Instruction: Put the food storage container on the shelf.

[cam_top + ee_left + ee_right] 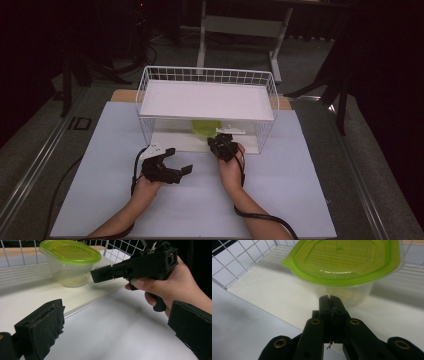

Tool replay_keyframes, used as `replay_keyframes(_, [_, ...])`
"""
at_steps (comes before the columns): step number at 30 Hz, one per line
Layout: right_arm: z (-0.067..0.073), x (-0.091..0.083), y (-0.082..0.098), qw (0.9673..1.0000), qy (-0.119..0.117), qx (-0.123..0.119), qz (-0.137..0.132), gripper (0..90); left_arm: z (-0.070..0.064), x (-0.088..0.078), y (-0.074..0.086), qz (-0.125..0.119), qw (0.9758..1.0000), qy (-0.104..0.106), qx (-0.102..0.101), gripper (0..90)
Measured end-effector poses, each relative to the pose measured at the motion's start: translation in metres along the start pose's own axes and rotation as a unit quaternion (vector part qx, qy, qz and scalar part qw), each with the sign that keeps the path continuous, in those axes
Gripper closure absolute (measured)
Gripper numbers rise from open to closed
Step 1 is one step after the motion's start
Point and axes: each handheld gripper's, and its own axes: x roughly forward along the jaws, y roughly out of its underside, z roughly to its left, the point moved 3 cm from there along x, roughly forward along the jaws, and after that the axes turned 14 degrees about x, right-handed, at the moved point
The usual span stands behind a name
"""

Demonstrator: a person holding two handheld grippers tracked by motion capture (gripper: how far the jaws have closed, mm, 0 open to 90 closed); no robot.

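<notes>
Wire rack w/ white shelf on table; clear container, green lid, sits on lower shelf. Right gripper jaws pressed together, empty, tips just short of container wall. Left gripper jaws spread, empty. Risk: closed tips shove container deeper instead of gripping

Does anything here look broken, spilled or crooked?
Nothing is spilled or crooked. The tub stands upright on the rack's lower shelf, green lid on. One oddity: the black padding on a jaw of the left hand-held gripper looks frayed and ragged at its edge.
</notes>
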Motion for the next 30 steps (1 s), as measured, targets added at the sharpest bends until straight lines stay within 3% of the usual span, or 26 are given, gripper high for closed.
replay_keyframes(3, [0.002, 0.004, 0.000, 0.9999, 0.004, -0.013, 0.005, 87.4, 0.000, 0.000, 0.000, 0.001, 1.0000, 0.001, -0.001, 1.4])
replay_keyframes(8, [0.004, 0.004, 0.003, 0.9999, 0.001, -0.008, 0.010, 85.6, -0.001, 0.000, -0.001, 0.002, 1.0000, 0.002, 0.003, 1.4])
replay_keyframes(17, [0.007, -0.022, 0.012, 0.9995, -0.017, -0.026, 0.010, 78.1, -0.004, -0.003, -0.005, -0.006, 0.9999, 0.007, 0.006, 1.4])
replay_keyframes(22, [0.008, -0.038, 0.018, 0.9989, -0.033, -0.030, 0.014, 67.9, -0.008, -0.001, -0.010, -0.011, 0.9998, 0.016, 0.006, 1.4])
replay_keyframes(26, [0.008, -0.051, 0.020, 0.9985, -0.036, -0.042, 0.000, 51.7, -0.015, -0.001, -0.016, -0.014, 0.9993, 0.027, 0.020, 1.4])
replay_keyframes(30, [0.008, -0.060, 0.021, 0.9980, -0.037, -0.051, -0.007, 42.6, -0.019, -0.002, -0.019, -0.014, 0.9990, 0.034, 0.025, 1.4])
